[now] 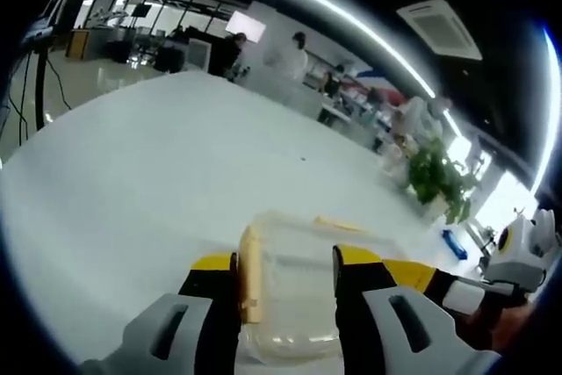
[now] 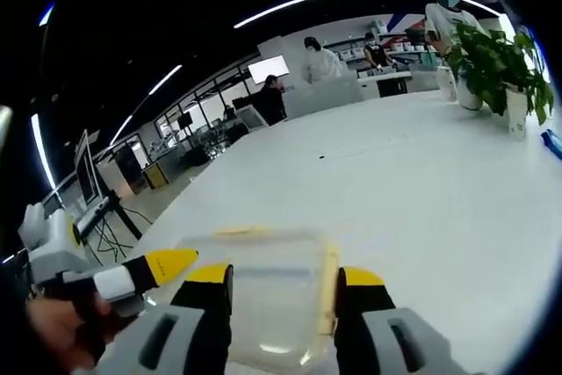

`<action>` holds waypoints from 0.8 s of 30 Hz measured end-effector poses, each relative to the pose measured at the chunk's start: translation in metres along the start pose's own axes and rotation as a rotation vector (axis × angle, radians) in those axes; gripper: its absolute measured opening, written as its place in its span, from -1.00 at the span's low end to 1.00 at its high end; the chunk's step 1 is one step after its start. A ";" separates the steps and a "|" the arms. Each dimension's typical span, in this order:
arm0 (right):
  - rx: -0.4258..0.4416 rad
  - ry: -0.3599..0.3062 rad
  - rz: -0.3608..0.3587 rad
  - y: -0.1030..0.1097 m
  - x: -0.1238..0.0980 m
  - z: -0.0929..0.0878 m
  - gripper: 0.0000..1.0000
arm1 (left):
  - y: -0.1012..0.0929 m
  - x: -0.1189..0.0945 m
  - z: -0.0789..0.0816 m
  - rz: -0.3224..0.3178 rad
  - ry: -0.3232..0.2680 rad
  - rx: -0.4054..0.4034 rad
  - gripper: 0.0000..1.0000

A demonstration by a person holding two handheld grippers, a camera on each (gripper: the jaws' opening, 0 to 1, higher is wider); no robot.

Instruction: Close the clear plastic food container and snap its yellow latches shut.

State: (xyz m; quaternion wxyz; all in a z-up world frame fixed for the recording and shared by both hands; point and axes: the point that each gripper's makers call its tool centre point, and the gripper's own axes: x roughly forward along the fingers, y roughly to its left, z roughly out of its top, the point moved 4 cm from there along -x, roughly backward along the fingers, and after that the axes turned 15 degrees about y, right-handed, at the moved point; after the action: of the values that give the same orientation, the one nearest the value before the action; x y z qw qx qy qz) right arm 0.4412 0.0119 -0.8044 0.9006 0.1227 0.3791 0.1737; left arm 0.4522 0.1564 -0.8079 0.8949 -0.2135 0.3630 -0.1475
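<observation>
The clear plastic container (image 1: 290, 292) lies on the white table (image 1: 176, 155) just under my left gripper (image 1: 285, 261), which is open, its jaws astride the box. One yellow latch (image 1: 250, 283) runs along the box's left side beside the left jaw, and another yellow latch (image 1: 338, 224) is on the far edge. The right gripper's yellow-tipped jaw (image 1: 408, 274) reaches in from the right. In the right gripper view the container (image 2: 272, 305) sits between the jaws of my open right gripper (image 2: 285, 271), with a latch (image 2: 329, 292) by the right jaw. Whether the lid is fully seated is unclear.
The white table (image 2: 421, 182) stretches far ahead. A potted plant (image 2: 496, 54) and a small blue object (image 1: 454, 243) stand near its far edge. The left gripper (image 2: 162, 265) and a hand (image 2: 53, 331) show at the left. People stand at desks behind.
</observation>
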 end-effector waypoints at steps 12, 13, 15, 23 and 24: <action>-0.009 -0.006 0.013 0.007 0.038 0.032 -0.10 | 0.020 0.022 0.036 0.010 -0.018 0.004 -0.21; -0.010 -0.007 0.013 0.007 0.041 0.035 -0.10 | 0.021 0.025 0.039 0.009 -0.018 0.010 -0.21; -0.008 -0.009 0.013 0.008 0.045 0.037 -0.10 | 0.024 0.029 0.045 0.008 -0.018 0.011 -0.21; -0.009 -0.020 0.012 0.008 0.049 0.041 -0.10 | 0.026 0.030 0.049 0.013 -0.025 0.014 -0.21; -0.007 -0.021 0.012 0.008 0.050 0.041 -0.09 | 0.026 0.031 0.049 0.013 -0.025 0.013 -0.21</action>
State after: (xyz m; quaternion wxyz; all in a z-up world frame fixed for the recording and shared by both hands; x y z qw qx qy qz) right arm 0.5016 0.0356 -0.8052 0.9039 0.1235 0.3682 0.1791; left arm 0.5111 0.1795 -0.8072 0.9017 -0.2070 0.3523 -0.1415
